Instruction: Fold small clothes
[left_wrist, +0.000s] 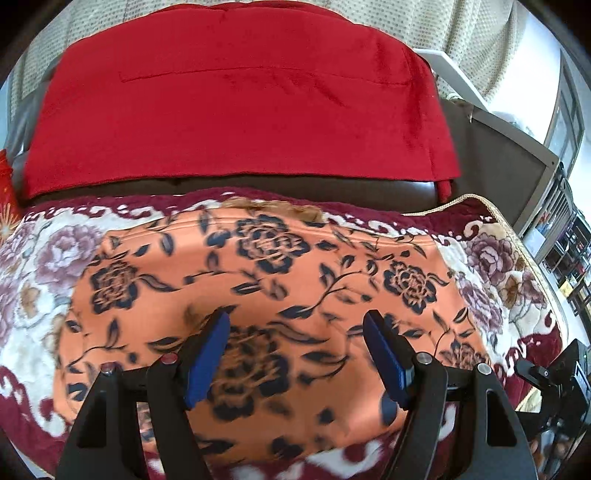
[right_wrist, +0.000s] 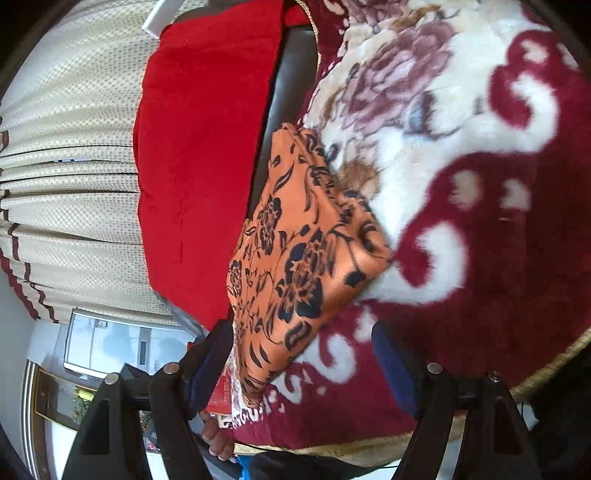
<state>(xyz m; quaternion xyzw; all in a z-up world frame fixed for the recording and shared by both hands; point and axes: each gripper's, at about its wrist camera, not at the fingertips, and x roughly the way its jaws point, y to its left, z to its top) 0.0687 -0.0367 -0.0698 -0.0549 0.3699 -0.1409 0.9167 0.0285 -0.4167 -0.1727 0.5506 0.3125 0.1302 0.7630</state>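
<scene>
- The orange floral garment (left_wrist: 258, 288) is laid on the plush floral blanket (left_wrist: 33, 266).
- The left gripper (left_wrist: 297, 354) is held spread above it, gripping nothing.
- The right gripper (right_wrist: 301, 363) is likewise spread, beside the garment's near edge.

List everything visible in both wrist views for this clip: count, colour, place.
garment: one, orange with dark blue flowers, lying on the blanket
blanket: one, maroon and cream floral, under the garment
red cloth: one, red, draped over the dark sofa back behind the blanket
curtain: one, beige dotted, behind the sofa
left gripper: black with blue pads, open above the garment
right gripper: black with blue pads, open at the garment's edge
</scene>
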